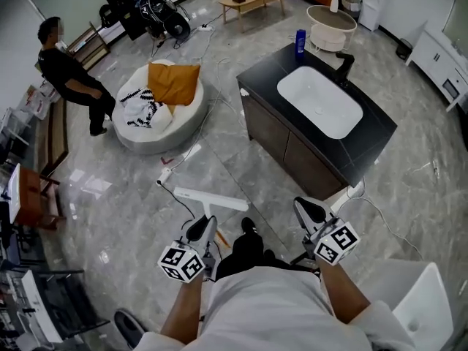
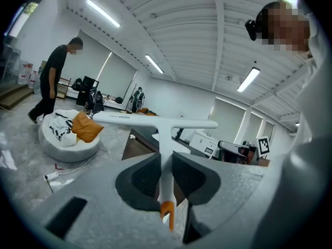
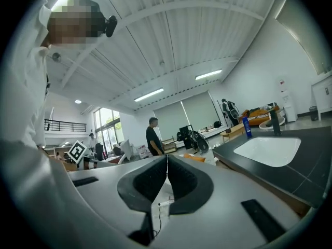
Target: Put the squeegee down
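Observation:
A white T-shaped squeegee (image 1: 210, 198) with an orange handle end is held out over the marble floor, its blade crosswise. My left gripper (image 1: 202, 225) is shut on its handle. In the left gripper view the handle runs up between the pads to the blade (image 2: 155, 121), the orange tip (image 2: 166, 209) pokes out behind the left gripper (image 2: 165, 162). My right gripper (image 1: 306, 207) hangs beside the cabinet's near corner, apart from the squeegee. Seen from the right gripper view, the right gripper (image 3: 167, 162) has its jaws pressed together with nothing between them.
A black vanity cabinet (image 1: 292, 134) with a white sink (image 1: 319, 101), black faucet (image 1: 344, 66) and blue bottle (image 1: 300, 41) stands ahead right. A white beanbag (image 1: 157, 119) with an orange cushion lies left. A person (image 1: 73, 79) stands far left. A power strip (image 1: 164, 175) and cables lie on the floor.

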Available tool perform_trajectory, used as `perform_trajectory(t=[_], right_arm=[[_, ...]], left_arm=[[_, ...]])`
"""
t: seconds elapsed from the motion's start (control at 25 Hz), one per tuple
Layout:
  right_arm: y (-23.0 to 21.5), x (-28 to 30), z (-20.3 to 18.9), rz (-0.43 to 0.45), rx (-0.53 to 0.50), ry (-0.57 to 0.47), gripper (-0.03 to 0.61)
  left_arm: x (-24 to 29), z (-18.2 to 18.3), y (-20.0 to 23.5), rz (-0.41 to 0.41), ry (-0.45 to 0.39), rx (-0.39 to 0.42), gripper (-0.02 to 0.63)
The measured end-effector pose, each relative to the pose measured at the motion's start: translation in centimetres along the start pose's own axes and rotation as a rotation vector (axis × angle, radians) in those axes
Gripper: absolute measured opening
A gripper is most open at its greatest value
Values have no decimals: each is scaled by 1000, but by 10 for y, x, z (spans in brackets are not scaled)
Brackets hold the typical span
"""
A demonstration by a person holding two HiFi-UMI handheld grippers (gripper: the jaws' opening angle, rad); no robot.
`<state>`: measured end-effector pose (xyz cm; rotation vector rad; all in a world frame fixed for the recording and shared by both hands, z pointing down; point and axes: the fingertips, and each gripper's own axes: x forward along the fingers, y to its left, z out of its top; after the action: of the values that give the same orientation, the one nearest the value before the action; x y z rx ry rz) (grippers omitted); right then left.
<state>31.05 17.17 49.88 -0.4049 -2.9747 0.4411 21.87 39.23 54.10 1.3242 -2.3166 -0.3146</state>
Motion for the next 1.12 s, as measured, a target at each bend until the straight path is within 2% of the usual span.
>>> perform_trajectory(t=[0.24, 0.52, 0.76, 1.12], right_arm=[[-28, 50, 25, -35, -31, 6, 15], [-57, 137, 55, -13, -60, 12, 15], [-78, 187, 82, -43, -87, 0, 15], [-104, 221, 90, -116, -78, -4, 15]], left_arm=[[34, 40, 46, 24, -12, 4, 80], [88, 95, 106, 25, -53, -14, 80], [130, 132, 140, -29, -54, -15, 80], [184, 153, 164, -120, -28, -21, 80]])
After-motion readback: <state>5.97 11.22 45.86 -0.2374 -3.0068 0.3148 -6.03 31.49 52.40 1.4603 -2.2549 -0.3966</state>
